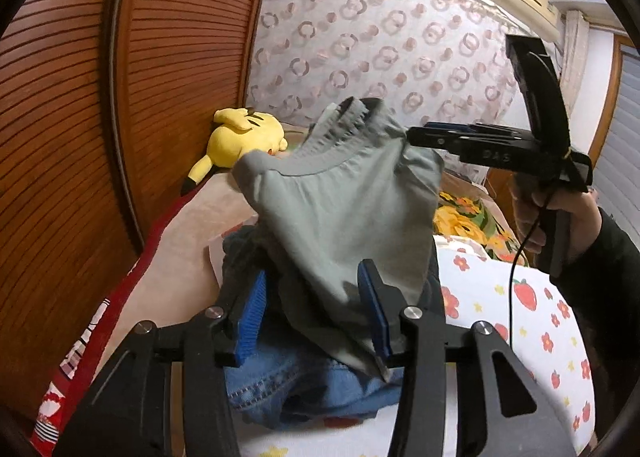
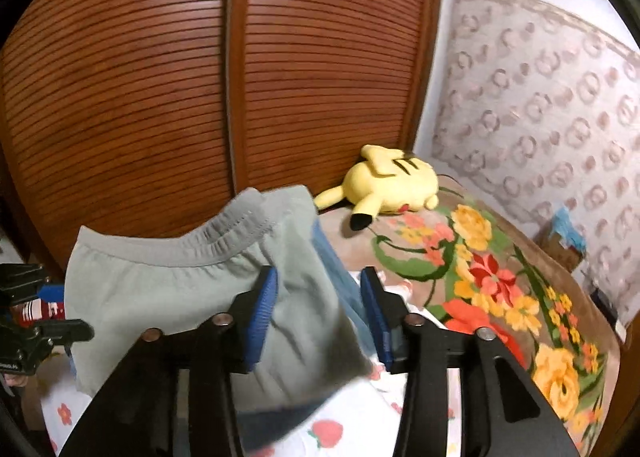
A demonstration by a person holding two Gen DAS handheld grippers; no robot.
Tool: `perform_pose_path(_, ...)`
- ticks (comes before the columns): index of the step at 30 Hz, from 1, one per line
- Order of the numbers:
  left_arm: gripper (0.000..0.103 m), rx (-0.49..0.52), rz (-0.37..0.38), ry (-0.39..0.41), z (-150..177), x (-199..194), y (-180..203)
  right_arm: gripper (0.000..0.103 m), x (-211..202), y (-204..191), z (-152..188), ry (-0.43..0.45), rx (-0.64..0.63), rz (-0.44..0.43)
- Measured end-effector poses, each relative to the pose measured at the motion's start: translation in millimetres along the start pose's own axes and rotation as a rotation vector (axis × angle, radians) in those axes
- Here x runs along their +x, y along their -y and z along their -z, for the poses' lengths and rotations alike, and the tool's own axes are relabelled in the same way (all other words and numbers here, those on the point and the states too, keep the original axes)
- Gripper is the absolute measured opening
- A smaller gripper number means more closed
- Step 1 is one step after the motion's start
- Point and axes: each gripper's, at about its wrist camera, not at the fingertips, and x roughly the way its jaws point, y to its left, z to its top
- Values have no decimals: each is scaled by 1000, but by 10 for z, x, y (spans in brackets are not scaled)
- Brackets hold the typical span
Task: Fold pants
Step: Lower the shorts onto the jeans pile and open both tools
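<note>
Bed [image 2: 500,257] | grey-green pants [image 1: 340,209] bunched, waistband up | both hand-held grippers' jaws apart, cloth between

hidden: jeans [image 1: 280,381] mostly under grey pants [image 1: 340,217] | cut off: left gripper [image 2: 52,309] by the right wrist view's left edge, sleeve [image 1: 600,277] by the left wrist view's right edge | blurred: pants' lower hem [image 2: 304,397], louvred doors [image 2: 160,97] | cannot tell: whether blue fingers [image 1: 370,309] press the cloth

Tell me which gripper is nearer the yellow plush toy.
Right, apparently. The right gripper reaches forward beside the grey pants waistband, roughly level with the plush toy; the left gripper sits further back, over the jeans.
</note>
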Motion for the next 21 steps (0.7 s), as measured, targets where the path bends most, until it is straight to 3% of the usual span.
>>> perform_pose_path(6,46,20,0,15,140,-116,73,47,-121,3,316,-23,51,-15)
perform_pose_path(10,44,20,31,0,215,-99,121,47,-37,96,348,-38,104,-17)
perform_pose_path(15,30,34,60,-38,268,2,191,47,71,225,292,-29,178,-99)
perform_pose_path(17,24,46,69,-50,282,36,228,38,83,266,285,-20,184,-123)
perform_pose_path(18,13,57,80,-58,278,45,248,23,94,295,302,-23,183,-129)
perform_pose_path(19,10,63,86,-61,279,53,263,14,99,298,285,-26,175,-137)
perform_pose_path(21,4,74,95,-57,263,39,301,11,75,310,270,-15,154,-141)
